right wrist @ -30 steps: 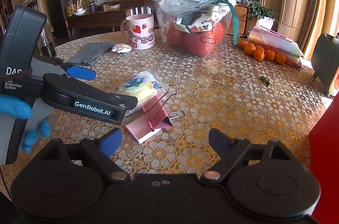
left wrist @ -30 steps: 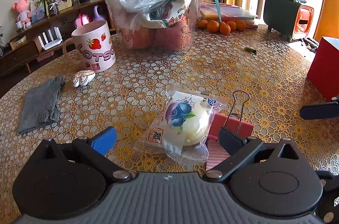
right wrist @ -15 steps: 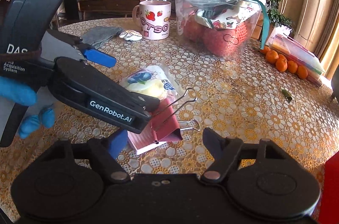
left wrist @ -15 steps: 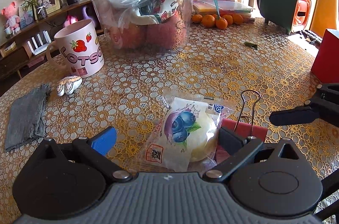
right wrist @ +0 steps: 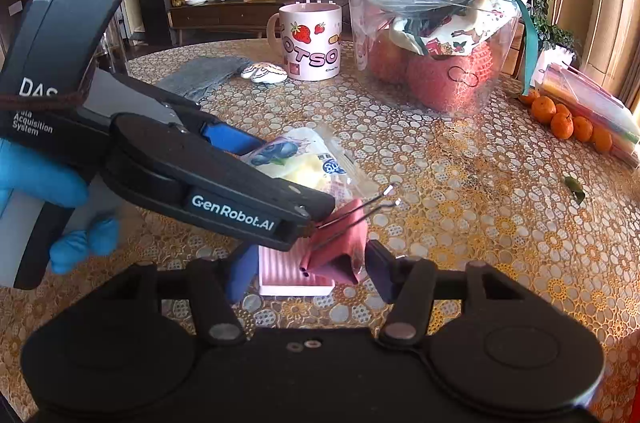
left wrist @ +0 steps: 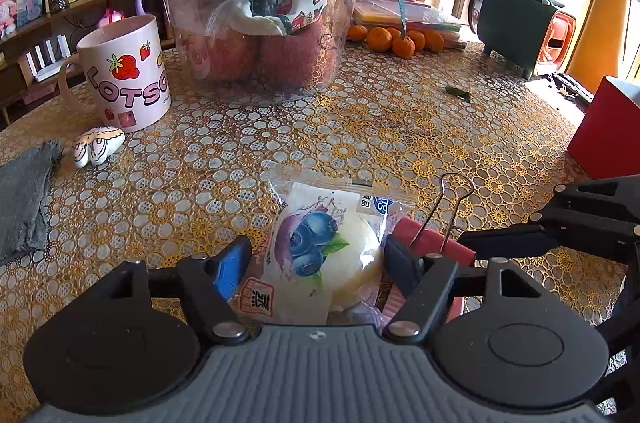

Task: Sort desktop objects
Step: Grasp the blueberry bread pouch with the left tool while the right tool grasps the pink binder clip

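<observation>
While both tools dropped closer over the last second, the left tongs (left wrist: 312, 263) straddled the blueberry snack packet (left wrist: 320, 251) on the counter (left wrist: 400, 127), jaws wide; the right tongs (right wrist: 306, 273) bracketed the red binder clip (right wrist: 340, 251), gaping, nothing gripped yet.

On the desk (left wrist: 400, 127): one mug (left wrist: 126, 75), one snack packet (left wrist: 320, 247), one binder clip (right wrist: 340, 247), one grey cloth (left wrist: 20, 199), one clear tub (left wrist: 260, 23), five oranges (left wrist: 396, 39).

at lower centre of the frame, a red binder clip (right wrist: 340, 255) is straddled by the parted right gripper (right wrist: 308, 273).
</observation>
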`<state>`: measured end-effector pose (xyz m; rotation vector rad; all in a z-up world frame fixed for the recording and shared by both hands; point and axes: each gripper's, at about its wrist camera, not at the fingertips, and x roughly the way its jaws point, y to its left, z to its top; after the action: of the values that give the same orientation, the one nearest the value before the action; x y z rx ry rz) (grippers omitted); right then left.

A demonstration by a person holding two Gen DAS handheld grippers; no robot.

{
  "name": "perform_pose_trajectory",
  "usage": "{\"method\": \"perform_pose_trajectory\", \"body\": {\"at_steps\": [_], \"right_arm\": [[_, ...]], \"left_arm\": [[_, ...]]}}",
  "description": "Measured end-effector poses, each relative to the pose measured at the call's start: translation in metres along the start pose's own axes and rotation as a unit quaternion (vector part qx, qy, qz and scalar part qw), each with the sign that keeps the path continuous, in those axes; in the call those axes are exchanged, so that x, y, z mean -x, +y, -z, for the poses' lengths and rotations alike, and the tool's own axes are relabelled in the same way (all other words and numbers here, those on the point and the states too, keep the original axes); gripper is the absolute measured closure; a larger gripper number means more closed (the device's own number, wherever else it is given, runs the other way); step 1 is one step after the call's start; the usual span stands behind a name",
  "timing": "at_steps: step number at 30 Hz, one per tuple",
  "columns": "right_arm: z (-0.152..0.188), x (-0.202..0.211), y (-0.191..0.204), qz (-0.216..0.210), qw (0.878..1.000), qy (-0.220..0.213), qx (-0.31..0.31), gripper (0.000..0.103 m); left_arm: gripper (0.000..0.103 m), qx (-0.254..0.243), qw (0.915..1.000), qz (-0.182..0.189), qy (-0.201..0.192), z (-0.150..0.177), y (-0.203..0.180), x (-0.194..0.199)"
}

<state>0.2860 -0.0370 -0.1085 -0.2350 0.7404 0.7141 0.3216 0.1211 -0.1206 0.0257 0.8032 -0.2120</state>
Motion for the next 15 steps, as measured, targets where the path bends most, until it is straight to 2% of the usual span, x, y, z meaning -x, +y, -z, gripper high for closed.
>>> {"method": "perform_pose_trajectory", "body": {"at_steps": [6, 15], "right_arm": [[-0.003, 0.004, -0.016, -0.018, 0.999, -0.012, -0.046, 0.047], [-0.008, -0.001, -0.022, -0.023, 0.997, -0.017, -0.066, 0.048]], "left_arm": [[0.039, 0.025, 0.9995, 0.019, -0.001, 0.0, 0.008, 0.001], [0.043, 0.071, 0.9967, 0.04, -0.001, 0.0, 0.026, 0.001]]}}
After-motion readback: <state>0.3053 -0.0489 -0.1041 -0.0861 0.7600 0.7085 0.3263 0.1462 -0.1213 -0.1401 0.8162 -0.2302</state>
